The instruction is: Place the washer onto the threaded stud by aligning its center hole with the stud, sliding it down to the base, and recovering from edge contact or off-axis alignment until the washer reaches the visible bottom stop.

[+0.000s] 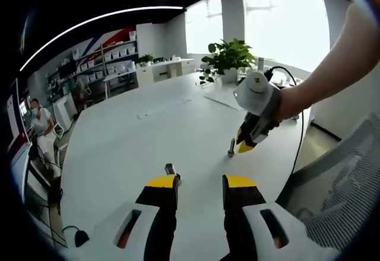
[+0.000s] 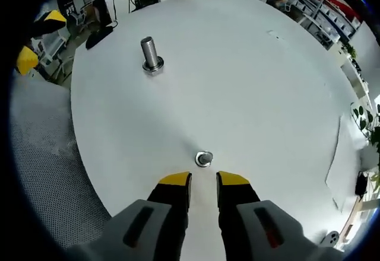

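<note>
**Washer placement: apparently seated, pending confirmation**

In the right gripper view, the right gripper [image 2: 203, 182] hangs directly above the short upright threaded steel stud [image 2: 204, 158] on the round white table [image 2: 249, 83]. Its yellow-tipped jaws stand slightly apart and hold nothing. A bright silver ring, judged to be the flat metal washer [image 2: 203, 163], circles the stud at table level, so the seating looks done. Only a check remains. The steep overhead angle hides whether the ring lies flat on the bottom stop. A second, taller grey bolt [image 2: 150, 54] stands far left, also collared at its base. In the left gripper view, the left gripper [image 1: 201, 182] is spread and empty near that bolt [image 1: 170, 169], which its left jaw partly covers.
</note>
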The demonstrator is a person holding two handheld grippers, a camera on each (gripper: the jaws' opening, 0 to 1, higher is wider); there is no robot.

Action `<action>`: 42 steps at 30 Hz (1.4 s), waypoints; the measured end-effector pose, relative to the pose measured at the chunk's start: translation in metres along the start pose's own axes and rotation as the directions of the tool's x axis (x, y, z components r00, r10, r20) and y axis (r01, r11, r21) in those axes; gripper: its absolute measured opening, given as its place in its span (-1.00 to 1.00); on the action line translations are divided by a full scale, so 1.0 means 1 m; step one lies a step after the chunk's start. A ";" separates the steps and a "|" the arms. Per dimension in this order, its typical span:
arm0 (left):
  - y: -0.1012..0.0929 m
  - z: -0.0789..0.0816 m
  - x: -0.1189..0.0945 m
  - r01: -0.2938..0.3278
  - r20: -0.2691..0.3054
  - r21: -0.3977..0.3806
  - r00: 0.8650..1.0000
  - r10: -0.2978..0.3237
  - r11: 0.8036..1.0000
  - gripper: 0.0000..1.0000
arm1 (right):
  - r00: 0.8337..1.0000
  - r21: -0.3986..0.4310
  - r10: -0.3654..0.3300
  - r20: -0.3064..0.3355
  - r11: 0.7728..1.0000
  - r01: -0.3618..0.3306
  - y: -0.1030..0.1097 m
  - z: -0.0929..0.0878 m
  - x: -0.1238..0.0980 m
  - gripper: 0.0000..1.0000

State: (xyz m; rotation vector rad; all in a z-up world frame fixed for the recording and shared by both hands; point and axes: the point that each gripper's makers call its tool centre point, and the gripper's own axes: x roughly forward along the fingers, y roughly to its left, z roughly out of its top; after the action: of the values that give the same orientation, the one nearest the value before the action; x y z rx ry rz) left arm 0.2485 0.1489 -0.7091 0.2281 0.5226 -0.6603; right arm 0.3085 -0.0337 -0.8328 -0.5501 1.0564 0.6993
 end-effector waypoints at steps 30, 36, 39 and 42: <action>-0.011 0.002 0.000 0.042 0.010 -0.006 0.999 -0.042 0.999 -0.44 | 0.909 0.249 -0.154 0.388 0.967 0.057 0.031 0.013 -0.106 -0.60; -0.013 0.003 0.002 0.053 0.013 -0.013 0.998 -0.053 0.998 -0.44 | 0.869 0.310 -0.202 0.452 0.949 0.059 0.037 0.016 -0.125 -0.59; -0.014 0.004 0.002 0.053 0.018 -0.014 0.998 -0.053 0.998 -0.43 | 0.858 0.328 -0.215 0.466 0.943 0.058 0.040 0.014 -0.130 -0.59; -0.012 0.004 0.002 0.051 0.022 -0.021 0.998 -0.051 0.998 -0.43 | 0.855 0.360 -0.223 0.469 0.932 0.046 0.043 0.012 -0.133 -0.59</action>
State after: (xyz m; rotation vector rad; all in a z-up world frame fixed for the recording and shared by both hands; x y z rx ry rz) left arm 0.2440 0.1367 -0.7071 0.1879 0.5162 -0.7058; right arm 0.2412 -0.0298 -0.7096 -0.1228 0.6123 0.4801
